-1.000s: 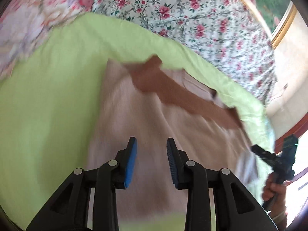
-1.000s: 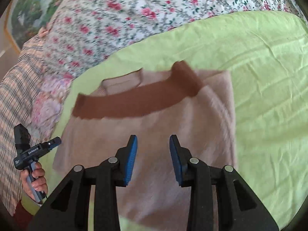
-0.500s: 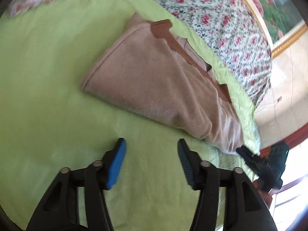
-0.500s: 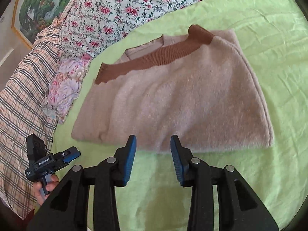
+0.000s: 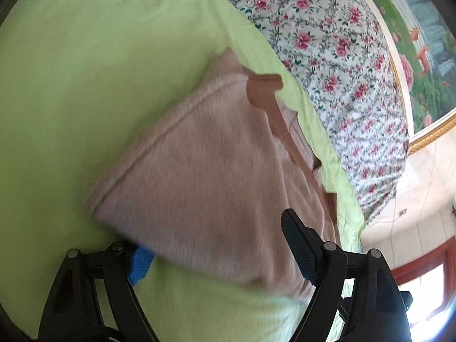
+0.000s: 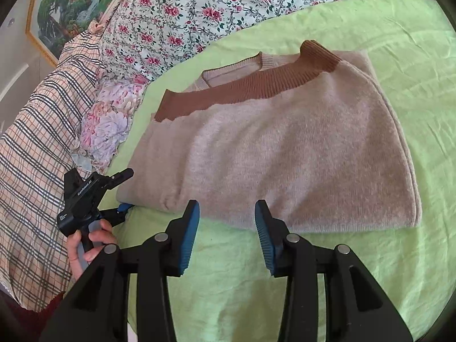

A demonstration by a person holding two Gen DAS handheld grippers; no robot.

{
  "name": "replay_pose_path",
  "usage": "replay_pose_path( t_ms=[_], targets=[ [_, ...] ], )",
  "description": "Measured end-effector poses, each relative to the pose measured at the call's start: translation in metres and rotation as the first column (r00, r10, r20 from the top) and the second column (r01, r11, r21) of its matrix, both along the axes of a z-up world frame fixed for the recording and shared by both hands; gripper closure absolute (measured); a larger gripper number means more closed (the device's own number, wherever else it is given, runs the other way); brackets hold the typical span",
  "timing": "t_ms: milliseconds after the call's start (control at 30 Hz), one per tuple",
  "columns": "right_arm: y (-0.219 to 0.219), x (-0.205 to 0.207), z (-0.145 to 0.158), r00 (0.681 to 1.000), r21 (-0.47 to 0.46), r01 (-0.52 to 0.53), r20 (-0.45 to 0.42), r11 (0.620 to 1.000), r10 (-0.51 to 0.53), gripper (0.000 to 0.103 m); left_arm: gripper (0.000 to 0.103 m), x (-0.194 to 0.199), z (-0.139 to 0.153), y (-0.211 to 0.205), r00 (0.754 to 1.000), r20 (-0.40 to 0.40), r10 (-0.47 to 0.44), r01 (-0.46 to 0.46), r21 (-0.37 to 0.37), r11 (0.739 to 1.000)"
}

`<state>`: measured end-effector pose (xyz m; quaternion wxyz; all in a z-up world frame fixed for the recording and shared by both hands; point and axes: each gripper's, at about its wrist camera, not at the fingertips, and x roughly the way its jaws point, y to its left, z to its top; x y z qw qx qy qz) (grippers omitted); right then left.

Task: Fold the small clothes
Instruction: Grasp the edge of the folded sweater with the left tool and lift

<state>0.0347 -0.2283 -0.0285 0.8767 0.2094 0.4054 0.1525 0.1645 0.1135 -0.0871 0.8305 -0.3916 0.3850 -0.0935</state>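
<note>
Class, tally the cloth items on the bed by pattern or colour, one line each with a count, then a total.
Beige sweater: 1
Green sheet: 1
Rose-print quilt: 1
Plaid fabric: 1
Large-flower fabric: 1
Total: 5

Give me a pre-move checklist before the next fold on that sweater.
1. Left gripper open: ok; jaws have just been opening, one end of the sweater between them, unclamped.
2. Right gripper open: ok; jaws have just been opening, nothing between them, short of the sweater's near edge.
3. Sweater flat on the green sheet: ok.
4. Left gripper's lower pad under the sweater: cannot tell; the knit hides it.
5. Brown hem lying smooth: not ok; one end humps up.
</note>
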Motion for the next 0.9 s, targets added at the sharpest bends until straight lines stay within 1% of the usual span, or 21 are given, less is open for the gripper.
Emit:
replay_pose_path(
  t_ms=[33,67,100,133,167,200,300,367,400,467,500,533,567,600,667,700,733,800,833,900],
  targets=[
    [-0.002,0.007,0.0,1.0,-0.001,0.003,0.004,1.0,-0.003,0.061,0.03,0.005,0.0,0.001,1.0,0.005,0.007,-0.007,0.008,1.0],
    [-0.003,0.011,0.001,1.0,0.0,0.006,0.007,1.0,-0.006,0.061,0.057,0.009,0.0,0.002,1.0,0.01,0.014,-0.014,0.018,1.0],
    [-0.006,0.017,0.001,1.0,0.003,0.007,0.01,1.0,-0.007,0.061,0.091,0.014,-0.003,0.004,1.0,0.001,0.006,-0.006,0.016,1.0],
    [-0.009,0.023,0.002,1.0,0.012,0.011,0.014,1.0,-0.011,0.061,0.091,0.017,-0.007,0.008,1.0,-0.011,0.002,-0.002,0.001,1.0],
    [-0.012,0.027,0.003,1.0,0.018,0.012,0.017,1.0,-0.012,0.061,0.092,0.018,-0.009,0.015,1.0,-0.016,0.019,-0.019,-0.02,1.0],
    [-0.015,0.03,0.004,1.0,0.024,0.015,0.021,1.0,-0.016,0.061,0.093,0.016,-0.008,0.022,1.0,-0.007,0.029,-0.03,-0.023,0.999],
    [-0.03,0.039,0.005,0.999,0.037,0.04,0.02,0.998,-0.041,0.061,0.094,0.011,0.007,0.031,0.999,0.036,0.04,-0.041,0.016,0.999],
    [-0.04,0.043,0.003,0.998,0.047,0.055,0.011,0.997,-0.056,0.061,0.094,0.01,0.02,0.03,0.998,0.063,0.017,-0.021,0.058,0.998],
    [-0.045,0.045,0.003,0.998,0.05,0.06,0.005,0.997,-0.06,0.061,0.095,0.01,0.027,0.025,0.997,0.075,0.004,-0.011,0.091,0.996],
    [-0.053,0.047,0.002,0.998,0.071,0.056,-0.001,0.996,-0.057,0.061,0.095,0.01,0.048,0.002,0.992,0.117,-0.046,0.025,0.172,0.985],
    [-0.056,0.049,0.002,0.999,0.089,0.052,-0.005,0.995,-0.052,0.061,0.095,0.01,0.056,-0.007,0.989,0.136,-0.064,0.038,0.191,0.981],
    [-0.06,0.052,0.002,0.999,0.116,0.044,-0.011,0.992,-0.043,0.061,0.095,0.009,0.069,-0.023,0.98,0.168,-0.108,0.069,0.218,0.974],
    [-0.063,0.055,0.002,0.999,0.146,0.033,-0.016,0.989,-0.031,0.061,0.095,0.009,0.076,-0.034,0.974,0.184,-0.136,0.09,0.235,0.968],
    [-0.066,0.059,0.002,1.0,0.179,0.019,-0.023,0.984,-0.015,0.061,0.095,0.009,0.087,-0.054,0.961,0.205,-0.185,0.127,0.269,0.955],
    [-0.068,0.07,0.003,0.999,0.232,-0.018,-0.038,0.973,0.027,0.059,0.095,0.008,0.099,-0.084,0.94,0.224,-0.258,0.182,0.312,0.933],
    [-0.069,0.077,0.002,0.997,0.274,-0.043,-0.048,0.961,0.058,0.052,0.095,0.008,0.104,-0.106,0.922,0.23,-0.31,0.224,0.334,0.916],
    [-0.069,0.084,0.001,0.995,0.315,-0.056,-0.057,0.948,0.078,0.049,0.095,0.008,0.106,-0.124,0.908,0.231,-0.348,0.257,0.349,0.901],
    [-0.069,0.097,-0.003,0.989,0.392,-0.089,-0.071,0.916,0.126,0.031,0.095,0.008,0.103,-0.156,0.884,0.222,-0.411,0.314,0.37,0.874],
    [-0.068,0.107,-0.008,0.985,0.438,-0.101,-0.085,0.893,0.153,0.028,0.095,0.007,0.099,-0.168,0.876,0.214,-0.433,0.335,0.377,0.864],
    [-0.065,0.122,-0.015,0.978,0.477,-0.102,-0.111,0.873,0.175,0.026,0.095,0.006,0.089,-0.19,0.862,0.189,-0.471,0.375,0.387,0.842]
  ],
)
